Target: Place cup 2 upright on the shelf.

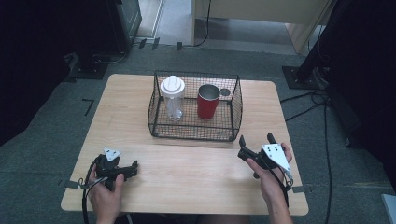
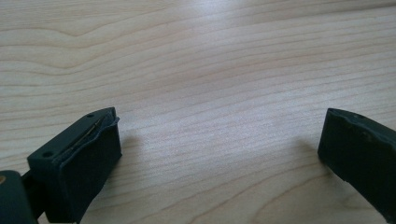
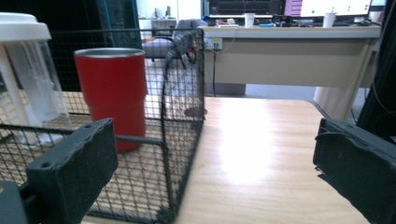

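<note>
While both tongs gape empty, red cup (image 1: 208,101) upright, steel-rimmed, inside black wire basket (image 1: 196,131), beside clear bottle (image 1: 173,99).

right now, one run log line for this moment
left hand-held gripper open, over table | right hand-held gripper open, near basket | cup, bottle in basket

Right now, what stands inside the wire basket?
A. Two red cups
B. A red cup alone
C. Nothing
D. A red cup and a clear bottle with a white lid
D: the high view shows the red cup and the clear bottle with its white lid standing side by side inside the basket, bottle on the left.
</note>
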`<state>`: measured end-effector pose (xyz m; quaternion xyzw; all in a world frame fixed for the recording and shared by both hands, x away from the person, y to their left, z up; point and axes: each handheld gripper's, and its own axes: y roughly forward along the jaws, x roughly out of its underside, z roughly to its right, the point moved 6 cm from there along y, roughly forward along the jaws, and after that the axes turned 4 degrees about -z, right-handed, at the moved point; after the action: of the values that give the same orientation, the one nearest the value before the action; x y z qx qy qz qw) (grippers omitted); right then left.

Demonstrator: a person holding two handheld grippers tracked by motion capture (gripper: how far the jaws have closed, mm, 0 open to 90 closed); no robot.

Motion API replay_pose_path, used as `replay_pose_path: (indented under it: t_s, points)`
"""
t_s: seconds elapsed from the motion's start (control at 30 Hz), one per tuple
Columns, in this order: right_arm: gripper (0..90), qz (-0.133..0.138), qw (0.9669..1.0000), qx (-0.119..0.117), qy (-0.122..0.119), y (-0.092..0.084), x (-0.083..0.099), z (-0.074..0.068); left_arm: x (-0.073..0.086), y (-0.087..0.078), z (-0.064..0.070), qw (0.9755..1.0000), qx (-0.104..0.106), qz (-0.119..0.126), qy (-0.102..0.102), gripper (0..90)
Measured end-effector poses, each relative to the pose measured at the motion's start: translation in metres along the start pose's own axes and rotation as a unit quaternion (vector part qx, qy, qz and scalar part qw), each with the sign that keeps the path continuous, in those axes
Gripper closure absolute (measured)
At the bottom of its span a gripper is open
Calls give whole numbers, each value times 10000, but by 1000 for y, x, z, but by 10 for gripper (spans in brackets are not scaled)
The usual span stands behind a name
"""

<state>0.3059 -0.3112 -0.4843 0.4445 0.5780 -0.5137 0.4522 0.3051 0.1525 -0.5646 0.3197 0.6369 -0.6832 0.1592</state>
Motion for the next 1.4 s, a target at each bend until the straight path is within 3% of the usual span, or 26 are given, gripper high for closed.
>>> replay_pose_path:
  t_s: [0.47, 0.77, 0.87, 1.17, 1.37, 1.4]
  points:
    - [0, -228, 9990, 351, 125, -23, 26, 39, 0, 0, 0, 10000, 0, -2, 1, 0]
    - [0, -394, 9983, 418, 103, -34, 39, 58, 0, 0, 0, 10000, 0, -1, 0, 0]
    - [0, -481, 9974, 514, 169, -40, 48, 70, 0, 0, 0, 10000, 3, 1, 1, 0]
    - [0, -726, 9955, 525, 323, -48, 60, 87, 0, 0, 1, 10000, 7, 8, -4, 0]
    - [36, -1012, 9938, 453, 108, -53, 63, 95, 0, 0, 1, 10000, 11, 4, 7, 0]
    - [54, -1331, 9902, 408, 49, -55, 67, 99, 0, 0, 1, 10000, 11, 6, 7, 0]
